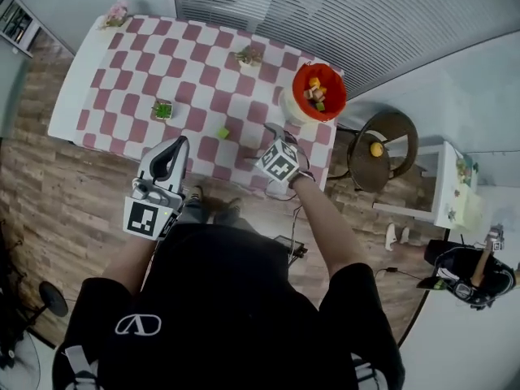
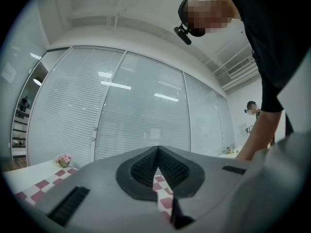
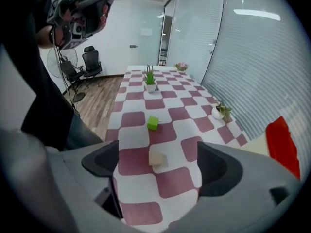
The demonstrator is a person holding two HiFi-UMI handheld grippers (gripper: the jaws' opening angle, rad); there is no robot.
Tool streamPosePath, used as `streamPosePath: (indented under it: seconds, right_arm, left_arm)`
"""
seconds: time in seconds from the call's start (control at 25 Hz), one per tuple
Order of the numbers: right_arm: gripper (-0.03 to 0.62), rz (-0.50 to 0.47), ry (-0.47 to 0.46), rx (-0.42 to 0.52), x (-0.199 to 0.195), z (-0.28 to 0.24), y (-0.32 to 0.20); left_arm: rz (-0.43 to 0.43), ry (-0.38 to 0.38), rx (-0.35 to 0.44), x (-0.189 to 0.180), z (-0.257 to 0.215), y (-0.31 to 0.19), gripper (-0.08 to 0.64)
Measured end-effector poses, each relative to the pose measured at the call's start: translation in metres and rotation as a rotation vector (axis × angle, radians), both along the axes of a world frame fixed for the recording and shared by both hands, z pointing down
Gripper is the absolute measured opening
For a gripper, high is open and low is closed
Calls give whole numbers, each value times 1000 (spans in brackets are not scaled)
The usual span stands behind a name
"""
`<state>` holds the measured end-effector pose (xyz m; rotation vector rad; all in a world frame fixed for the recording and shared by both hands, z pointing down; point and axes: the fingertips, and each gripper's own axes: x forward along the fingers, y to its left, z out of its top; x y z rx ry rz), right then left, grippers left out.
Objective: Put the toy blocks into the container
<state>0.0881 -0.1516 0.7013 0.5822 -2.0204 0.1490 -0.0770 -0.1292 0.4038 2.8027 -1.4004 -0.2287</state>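
The red container (image 1: 331, 96) stands at the table's far right corner with several coloured blocks inside; its red rim (image 3: 281, 147) also shows in the right gripper view. A green block (image 1: 223, 132) (image 3: 153, 123) lies on the checked cloth. Nearer, a cream block (image 3: 156, 158) lies on the cloth in line with the gap of my right gripper (image 3: 160, 165) (image 1: 275, 136), which is open and holds nothing. My left gripper (image 1: 179, 146) (image 2: 158, 166) is shut and empty at the table's near edge, pointing up at the blinds.
The table (image 1: 89, 63) carries a small potted plant (image 1: 163, 110) (image 3: 150, 81), a second plant (image 1: 249, 55) (image 3: 221, 111) and pink flowers (image 1: 116, 13) (image 3: 181, 66). A round stool (image 1: 382, 149) and a white shelf (image 1: 445, 187) stand to the right.
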Motion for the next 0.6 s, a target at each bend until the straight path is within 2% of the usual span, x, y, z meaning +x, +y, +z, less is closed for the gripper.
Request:
streamPosePath:
  seconds: [0.2, 0.4, 0.6]
  right_arm:
    - [505, -67, 93, -150, 0, 43, 4]
    - [443, -108, 152, -204, -2, 61, -1]
    - [431, -120, 180, -294, -1, 80, 2]
  left_arm:
    - [-15, -30, -37, -5, 12, 3, 6]
    - [-42, -32, -47, -14, 21, 7, 6]
    - [-56, -54, -92, -18, 31, 11, 6]
